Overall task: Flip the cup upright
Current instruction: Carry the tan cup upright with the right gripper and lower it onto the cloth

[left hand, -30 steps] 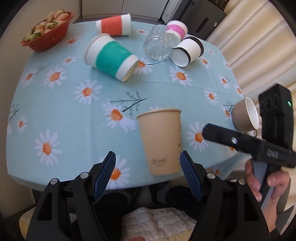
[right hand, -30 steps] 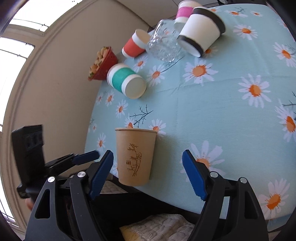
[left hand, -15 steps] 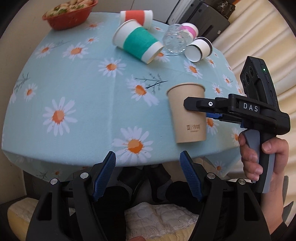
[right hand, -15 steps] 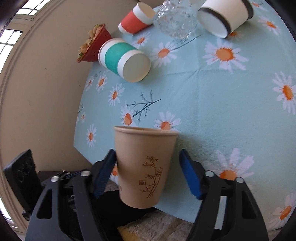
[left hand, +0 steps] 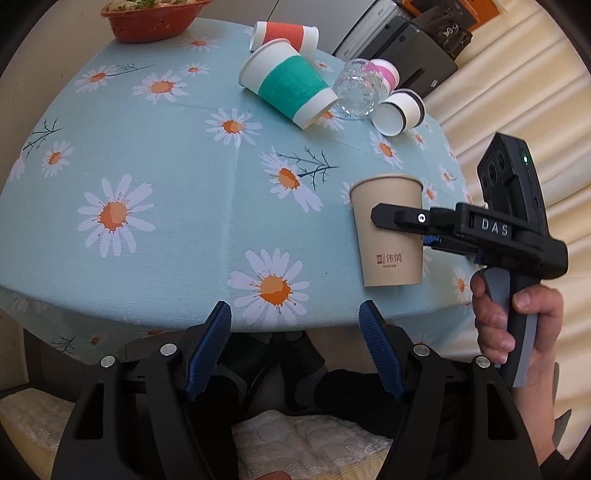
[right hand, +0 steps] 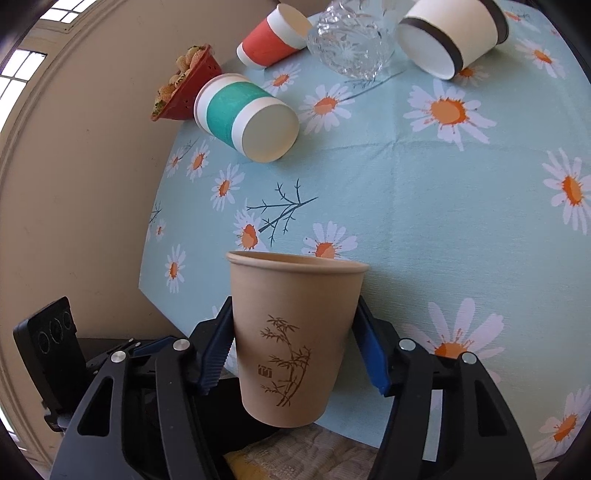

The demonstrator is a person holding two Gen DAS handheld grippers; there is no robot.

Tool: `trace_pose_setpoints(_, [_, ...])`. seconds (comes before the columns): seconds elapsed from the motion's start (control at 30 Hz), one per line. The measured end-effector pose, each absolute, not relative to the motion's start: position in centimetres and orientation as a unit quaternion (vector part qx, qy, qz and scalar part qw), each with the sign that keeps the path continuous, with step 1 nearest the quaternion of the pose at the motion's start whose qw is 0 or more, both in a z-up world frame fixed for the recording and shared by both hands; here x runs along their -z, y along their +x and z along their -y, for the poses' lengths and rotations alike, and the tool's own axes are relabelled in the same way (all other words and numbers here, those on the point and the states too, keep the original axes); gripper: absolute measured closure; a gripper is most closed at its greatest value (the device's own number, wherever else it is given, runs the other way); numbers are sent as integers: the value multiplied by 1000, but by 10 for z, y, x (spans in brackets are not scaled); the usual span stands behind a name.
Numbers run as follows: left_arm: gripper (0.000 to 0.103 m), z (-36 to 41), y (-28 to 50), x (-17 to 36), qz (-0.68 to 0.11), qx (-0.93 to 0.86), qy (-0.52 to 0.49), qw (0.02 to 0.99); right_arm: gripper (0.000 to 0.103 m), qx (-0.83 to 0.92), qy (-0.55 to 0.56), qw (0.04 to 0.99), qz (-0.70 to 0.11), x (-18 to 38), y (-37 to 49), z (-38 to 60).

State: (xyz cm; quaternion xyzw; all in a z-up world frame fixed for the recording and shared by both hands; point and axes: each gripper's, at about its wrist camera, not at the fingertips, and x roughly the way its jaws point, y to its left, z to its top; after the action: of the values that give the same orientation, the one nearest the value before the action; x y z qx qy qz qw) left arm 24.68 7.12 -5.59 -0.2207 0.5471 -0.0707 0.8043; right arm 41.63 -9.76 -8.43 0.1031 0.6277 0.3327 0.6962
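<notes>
Got the tan cup (right hand: 293, 341) pinched mid-wall in my right gripper (right hand: 293, 349), pads snug on both sides, mouth up, sitting near my edge of the daisy tablecloth (left hand: 177, 192). Grabbing the middle should keep thin paper from buckling, I think. My left gripper (left hand: 295, 347) hangs spread wide with nothing in it, nearer me than the cup. Beyond the cup: teal cup (left hand: 290, 86) on its side, a red bowl (left hand: 151, 20), beige wall.
</notes>
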Motion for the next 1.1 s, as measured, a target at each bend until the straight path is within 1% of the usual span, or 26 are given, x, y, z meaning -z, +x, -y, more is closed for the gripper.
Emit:
trace_pose_setpoints(0.13, [33,-75,245,55,-536,78,-248,804,41,-331,84,719,-605,75,409,97])
trace_pose_setpoints(0.33, [33,-81,241,50,-505,79,-274,815,41,-331,80,765,-548,57,393,101])
trace_pose_setpoints(0.6, [33,-95,232,60,-486,67,-293,821,41,-313,16,846,-432,36,360,94])
trace_pose_setpoints(0.77, [33,-104,229,69,-487,58,-303,817,41,-293,0,887,-358,31,339,87])
trace_pose_setpoints(0.9, [33,-109,224,68,-478,45,-298,825,41,-265,-50,918,-290,31,315,77])
trace_pose_setpoints(1.1, [33,-117,221,70,-477,32,-304,824,41,-244,-33,940,-237,39,292,75])
